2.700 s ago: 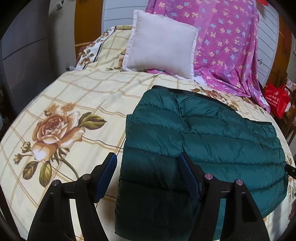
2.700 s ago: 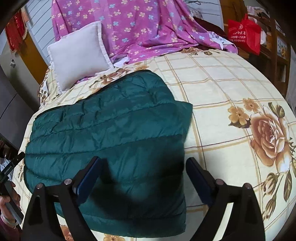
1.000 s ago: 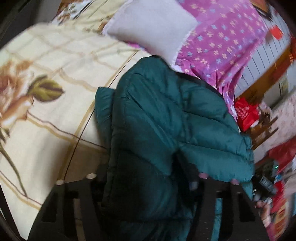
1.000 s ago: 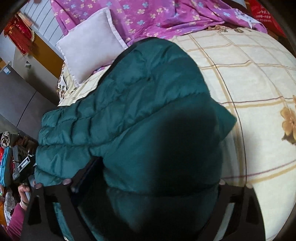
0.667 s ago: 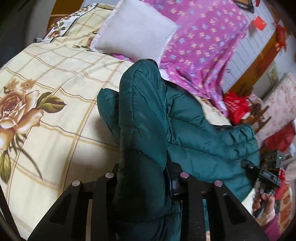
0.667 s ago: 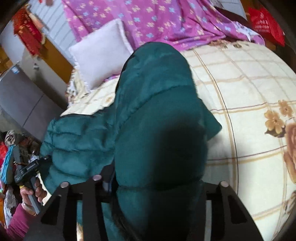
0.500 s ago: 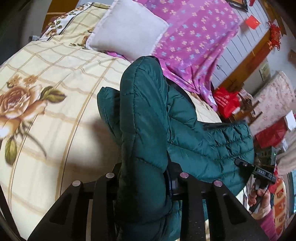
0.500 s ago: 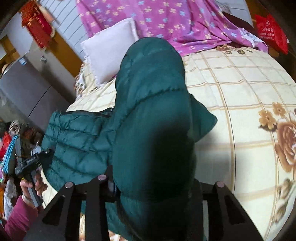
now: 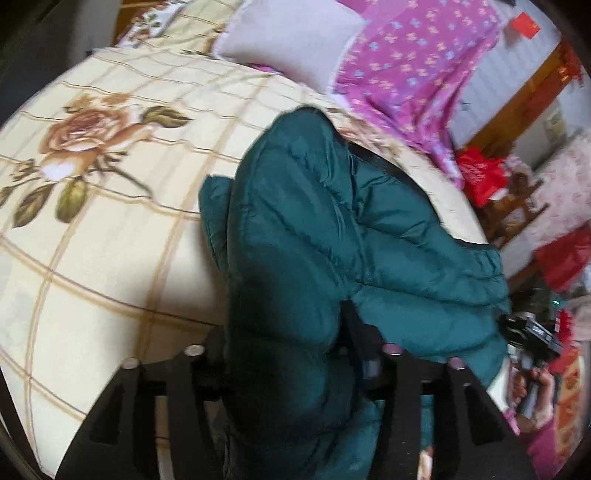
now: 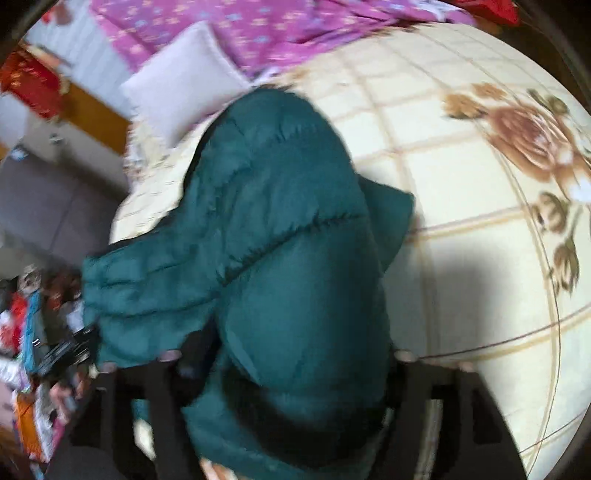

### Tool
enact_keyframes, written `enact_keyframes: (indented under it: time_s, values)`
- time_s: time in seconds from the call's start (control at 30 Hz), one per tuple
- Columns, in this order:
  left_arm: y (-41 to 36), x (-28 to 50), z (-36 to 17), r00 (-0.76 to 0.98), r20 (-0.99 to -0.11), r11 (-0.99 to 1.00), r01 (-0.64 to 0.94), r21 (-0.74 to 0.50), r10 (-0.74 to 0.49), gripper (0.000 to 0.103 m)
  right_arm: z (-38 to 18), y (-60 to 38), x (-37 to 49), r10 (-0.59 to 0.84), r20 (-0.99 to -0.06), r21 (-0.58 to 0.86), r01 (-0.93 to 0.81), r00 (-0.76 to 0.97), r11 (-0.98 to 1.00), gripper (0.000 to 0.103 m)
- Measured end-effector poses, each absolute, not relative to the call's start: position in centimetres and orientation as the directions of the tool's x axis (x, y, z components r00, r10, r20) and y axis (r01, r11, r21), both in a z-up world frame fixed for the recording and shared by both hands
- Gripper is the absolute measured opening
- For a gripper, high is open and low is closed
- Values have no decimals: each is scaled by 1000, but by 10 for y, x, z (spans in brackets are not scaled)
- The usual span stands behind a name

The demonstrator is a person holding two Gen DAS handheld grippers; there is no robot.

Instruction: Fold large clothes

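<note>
Jacket point(image 9: 295, 236) point(image 10: 280, 229): dark green, quilted, bunched up and lifted off the bed point(image 9: 110, 236) point(image 10: 461, 206) at the near end, far part draped down onto the sheet. A thick fold of it fills the middle of both wrist views.

My left gripper point(image 9: 288, 354): fingers point(image 9: 364, 354) clamped on the near edge of the jacket, padding bulging up between them. Left-side finger mostly buried under fabric.

My right gripper point(image 10: 291, 354): also closed on a fat roll of jacket, fabric spilling over both fingers point(image 10: 192, 354). Tips not visible, view blurred.

Each view shows the other hand point(image 9: 532, 384) point(image 10: 64, 391) gripping its handle just past the jacket's side edge.

Bed: cream sheet, tan grid lines, big brown rose point(image 9: 85, 129) point(image 10: 532, 129) print. The jacket's shadow falls on the sheet beside it.

Pillow point(image 9: 291, 37) point(image 10: 181, 88): pale, at the head of the bed, beyond the jacket, not touching it as far as I can tell.

Pink floral cloth point(image 9: 417, 62) point(image 10: 277, 26) hangs behind the pillow.

Red bag point(image 9: 480, 173) off the bed's far side, near wooden furniture.
</note>
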State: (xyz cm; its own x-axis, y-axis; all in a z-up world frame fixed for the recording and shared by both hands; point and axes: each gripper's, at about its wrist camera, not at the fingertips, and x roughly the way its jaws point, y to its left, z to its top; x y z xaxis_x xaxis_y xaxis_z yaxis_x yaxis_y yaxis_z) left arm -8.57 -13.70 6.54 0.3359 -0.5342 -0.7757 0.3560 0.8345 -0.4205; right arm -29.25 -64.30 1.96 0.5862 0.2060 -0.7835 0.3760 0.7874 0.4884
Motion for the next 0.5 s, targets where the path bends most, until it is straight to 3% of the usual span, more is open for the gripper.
enact_keyframes:
  time_s: [0.07, 0.27, 0.5]
  values:
    - [-136, -90, 67, 375, -781, 858, 345, -381, -499, 40, 15, -641, -296, 180, -785, 476, 393, 592, 786, 91]
    - [-127, -119, 95, 517, -765, 915, 323, -242, -385, 40, 54, -615, -321, 44, -787, 363, 404, 616, 839, 91]
    - [-135, -165, 119, 644, -706, 937, 338, -84, -296, 40, 93, -567, -343, 10, -741, 315, 336, 671, 888, 91]
